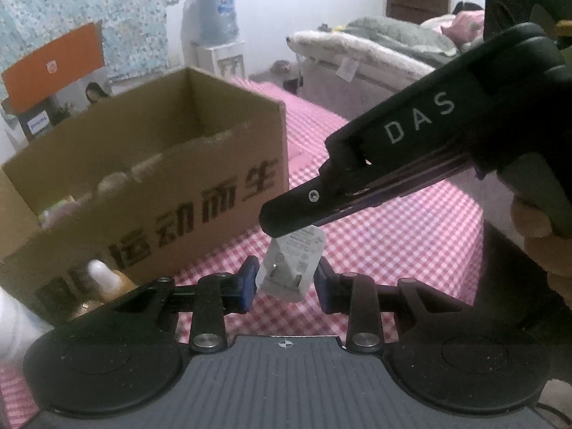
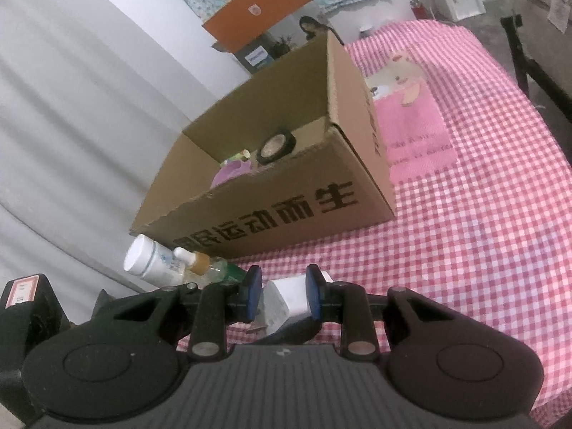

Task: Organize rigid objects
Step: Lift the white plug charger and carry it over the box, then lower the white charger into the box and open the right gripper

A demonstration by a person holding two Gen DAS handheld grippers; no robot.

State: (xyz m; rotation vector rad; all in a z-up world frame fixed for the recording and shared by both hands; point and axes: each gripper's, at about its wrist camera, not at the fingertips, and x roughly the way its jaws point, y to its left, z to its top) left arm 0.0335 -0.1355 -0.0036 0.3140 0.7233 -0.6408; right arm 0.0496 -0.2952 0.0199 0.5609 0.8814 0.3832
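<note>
Charger plug (image 1: 291,268): held above checked cloth (image 1: 393,236), right of cardboard box (image 1: 200,193). Long axis tilted, prongs facing near. Right gripper (image 2: 282,295) clamped on top end; left gripper (image 1: 287,282) pads flanking, contact indeterminate.

Both handheld grippers are matte black, with blue pads on the fingertips. The left gripper (image 1: 286,284) has a ribbed grey base plate marked with a small crosshair, round black discs on either side and silver pivot pins. The right gripper (image 1: 296,214) carries white "DAS" lettering along its body, a silver screw near the tip and a green light at its far end.
</note>
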